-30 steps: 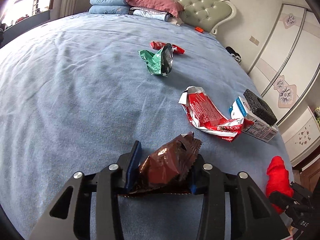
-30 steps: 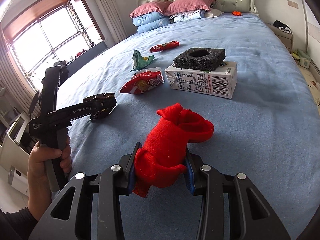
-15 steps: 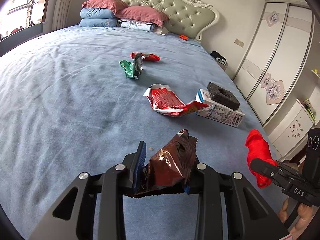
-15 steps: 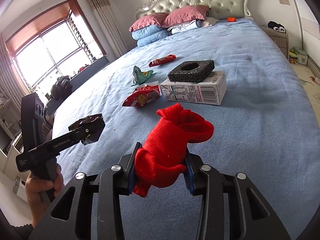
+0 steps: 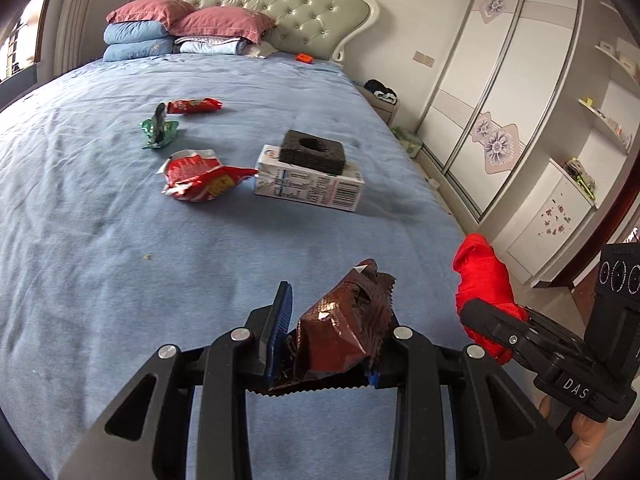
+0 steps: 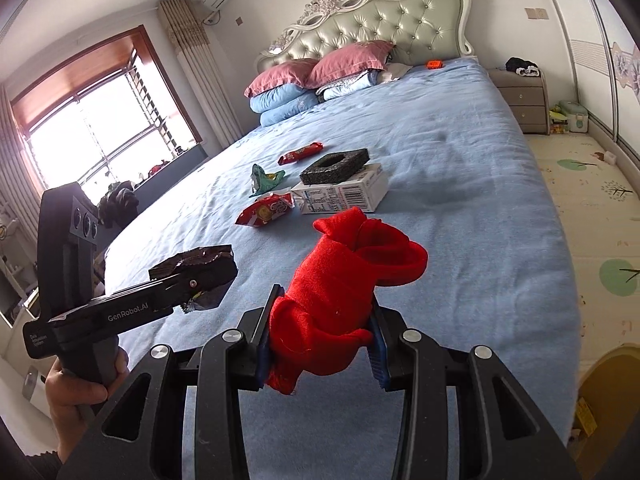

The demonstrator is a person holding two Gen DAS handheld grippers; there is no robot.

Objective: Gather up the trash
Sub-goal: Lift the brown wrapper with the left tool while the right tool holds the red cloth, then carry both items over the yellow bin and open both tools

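My left gripper [image 5: 332, 320] is shut on a crumpled brown wrapper [image 5: 344, 328], held above the blue bed [image 5: 120, 260]. From the right wrist view the left gripper [image 6: 200, 278] shows side-on with the brown wrapper [image 6: 196, 262] in it. My right gripper [image 6: 324, 320] is shut on a bunched red cloth [image 6: 340, 280]. It appears at the right of the left view as well, right gripper [image 5: 486, 314] under the red cloth [image 5: 480, 272]. On the bed lie a red snack bag [image 5: 196, 178], a green wrapper [image 5: 158, 130], a red packet [image 5: 194, 105] and a milk carton [image 5: 308, 186] with a black foam block [image 5: 314, 152] on top.
Pillows [image 5: 188, 24] and a tufted headboard [image 5: 280, 4] close the far end, with a small orange item [image 5: 304, 57] near them. A wardrobe [image 5: 500, 92] and nightstand [image 6: 520, 98] stand on the right beyond a floor mat [image 6: 592, 208]. A window [image 6: 92, 132] is on the left.
Both grippers have drawn back from the trash on the bed and swung to the right, so the litter looks farther off. Each keeps its hold on its load.
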